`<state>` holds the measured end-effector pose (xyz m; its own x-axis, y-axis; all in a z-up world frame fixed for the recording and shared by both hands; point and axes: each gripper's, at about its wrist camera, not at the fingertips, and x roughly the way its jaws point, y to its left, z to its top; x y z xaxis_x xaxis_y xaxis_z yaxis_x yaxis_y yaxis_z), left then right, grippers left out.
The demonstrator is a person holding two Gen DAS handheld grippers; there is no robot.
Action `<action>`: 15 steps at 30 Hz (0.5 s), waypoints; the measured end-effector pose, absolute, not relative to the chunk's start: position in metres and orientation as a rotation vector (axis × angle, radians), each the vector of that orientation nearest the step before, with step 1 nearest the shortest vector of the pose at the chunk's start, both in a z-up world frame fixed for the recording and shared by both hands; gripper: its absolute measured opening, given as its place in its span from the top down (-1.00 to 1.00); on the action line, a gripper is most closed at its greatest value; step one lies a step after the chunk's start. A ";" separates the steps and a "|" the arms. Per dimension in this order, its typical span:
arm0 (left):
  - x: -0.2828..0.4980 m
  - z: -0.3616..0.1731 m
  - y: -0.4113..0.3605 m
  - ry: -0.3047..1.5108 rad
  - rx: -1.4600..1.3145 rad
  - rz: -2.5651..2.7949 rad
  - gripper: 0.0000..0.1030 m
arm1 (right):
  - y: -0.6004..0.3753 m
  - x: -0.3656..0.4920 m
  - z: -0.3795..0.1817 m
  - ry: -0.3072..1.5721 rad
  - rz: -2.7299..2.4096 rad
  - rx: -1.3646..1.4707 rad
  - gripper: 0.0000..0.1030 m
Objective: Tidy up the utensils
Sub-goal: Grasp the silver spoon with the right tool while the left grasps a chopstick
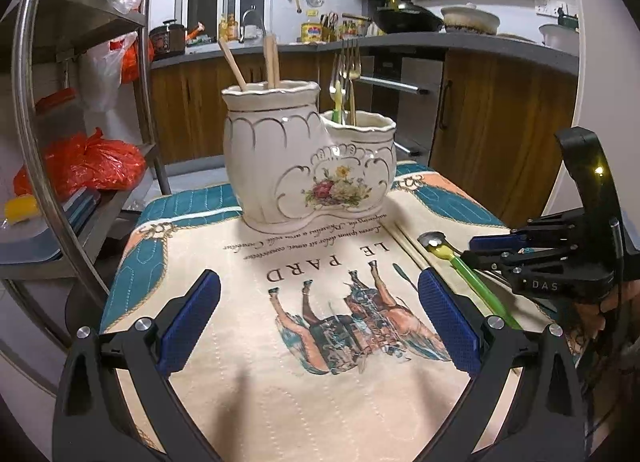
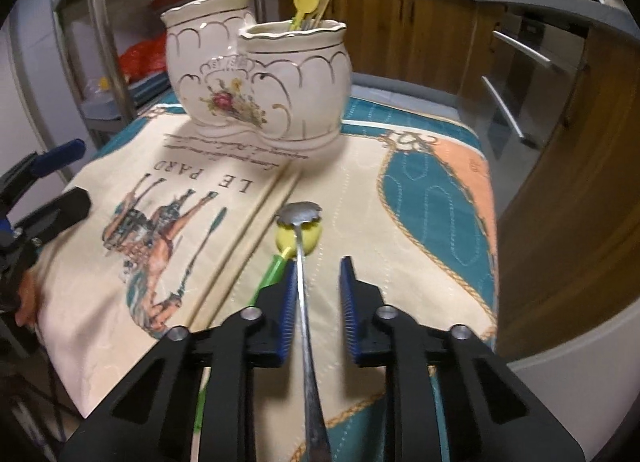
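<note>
Steel spoon lying between the right tongs' spread pads, double holder behind.

A steel spoon [image 2: 303, 262] lies on the printed cloth [image 2: 400, 190], its scalloped bowl resting over the yellow head of a green-handled spoon [image 2: 298, 240], its handle running back between the blue pads of the right tongs [image 2: 319, 282]; the pads stand partly apart, the left one just beside the handle, and grip nothing. A pair of chopsticks [image 2: 256, 218] lies alongside to the left. Beyond them stands a white double holder [image 1: 308, 162]: chopsticks upright in the taller pot, forks [image 1: 348, 62] and a yellow-tipped utensil in the lower one. The left tongs [image 1: 319, 318] hover over the cloth's horse print, spread wide and empty.
</note>
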<state>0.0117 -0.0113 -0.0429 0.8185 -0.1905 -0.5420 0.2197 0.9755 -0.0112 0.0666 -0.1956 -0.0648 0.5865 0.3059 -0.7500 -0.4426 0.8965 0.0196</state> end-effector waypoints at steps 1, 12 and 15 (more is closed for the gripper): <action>0.014 -0.042 -0.015 0.588 0.049 -0.229 -0.89 | -0.196 0.067 -0.065 0.836 0.447 -0.169 0.71; 0.034 -0.054 -0.077 0.733 0.131 -0.218 -0.89 | -0.217 0.062 -0.057 0.751 0.492 -0.059 0.92; 0.039 -0.060 -0.086 0.774 0.119 -0.214 -0.83 | -0.223 0.057 -0.053 0.711 0.503 -0.046 0.92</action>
<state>0.0392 -0.0861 -0.0598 0.6952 -0.1476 -0.7035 0.2346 0.9717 0.0280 0.0571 -0.2225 -0.0527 0.6442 0.4258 -0.6353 -0.4568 0.8805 0.1269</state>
